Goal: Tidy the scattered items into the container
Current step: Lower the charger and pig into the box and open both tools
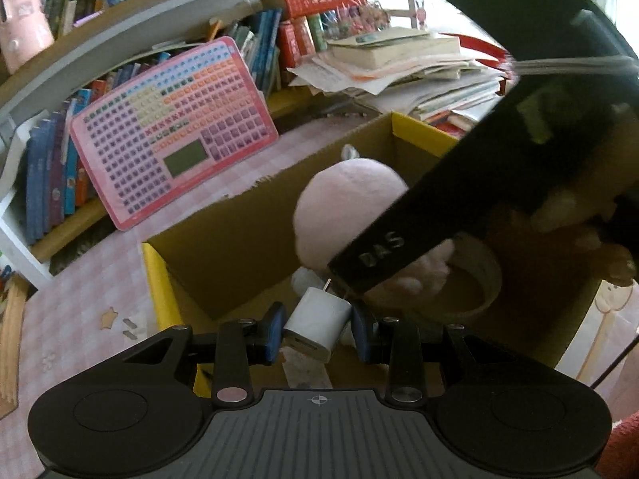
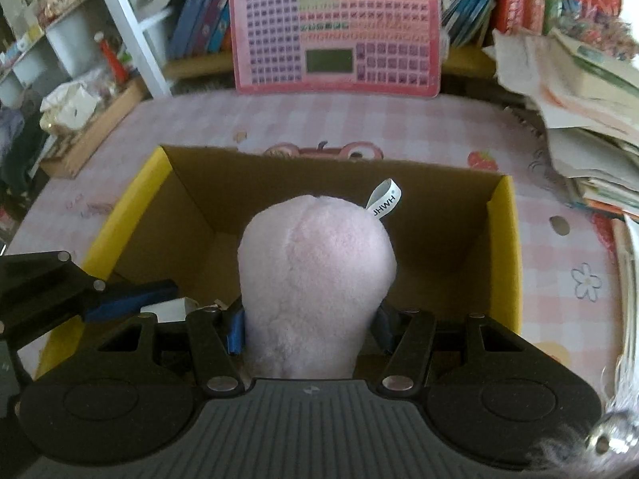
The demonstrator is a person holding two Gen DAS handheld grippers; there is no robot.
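Centrally on the pink checked table (image 2: pixel 359 119) sits the open cardboard box (image 2: pixel 191 215). Above it, the right gripper (image 2: pixel 307 327) clamps a pink plush toy (image 2: pixel 315 271), which hides the box floor. Smaller, the left gripper (image 1: pixel 319 329) pinches a white charger plug (image 1: pixel 317 321) over the box's near edge, its prongs partly hidden.

Table under a pink checked cartoon-print cloth (image 2: pixel 279 127), open brown cardboard box with yellow flaps (image 2: pixel 191 195) standing on it, pink keyboard-style learning tablet (image 2: pixel 335 28) propped at the back, untidy stack of papers and books (image 2: pixel 579 92) at one side
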